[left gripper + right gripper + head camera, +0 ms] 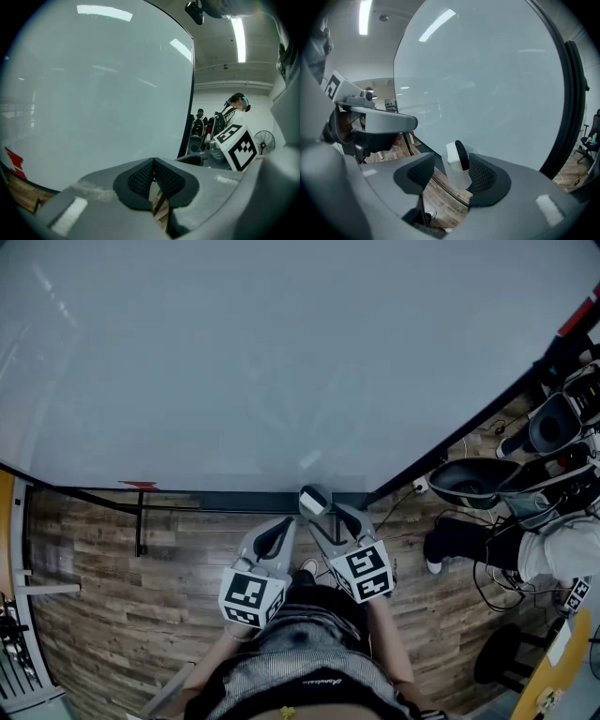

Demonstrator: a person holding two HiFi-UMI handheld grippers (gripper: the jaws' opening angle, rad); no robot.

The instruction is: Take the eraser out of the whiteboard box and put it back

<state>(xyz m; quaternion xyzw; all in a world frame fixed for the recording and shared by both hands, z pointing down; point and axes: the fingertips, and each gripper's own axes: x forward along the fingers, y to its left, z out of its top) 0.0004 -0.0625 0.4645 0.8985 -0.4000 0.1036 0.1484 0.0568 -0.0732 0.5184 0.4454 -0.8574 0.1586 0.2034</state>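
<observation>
Wood-plank floor (94, 559) runs under a large whiteboard (281, 352). Right gripper (451, 172) points at the board's lower edge with its jaws apart, gripping nothing. Translucent whiteboard box (458, 178) stands between them, eraser (453, 157) upright inside. Left gripper (154, 180) sits just beside, jaws pressed together, empty. Open board above and to the left. Dark gear (525, 474) crowds the far right.

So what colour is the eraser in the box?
The eraser is white with a black face, clearest in the right gripper view.
</observation>
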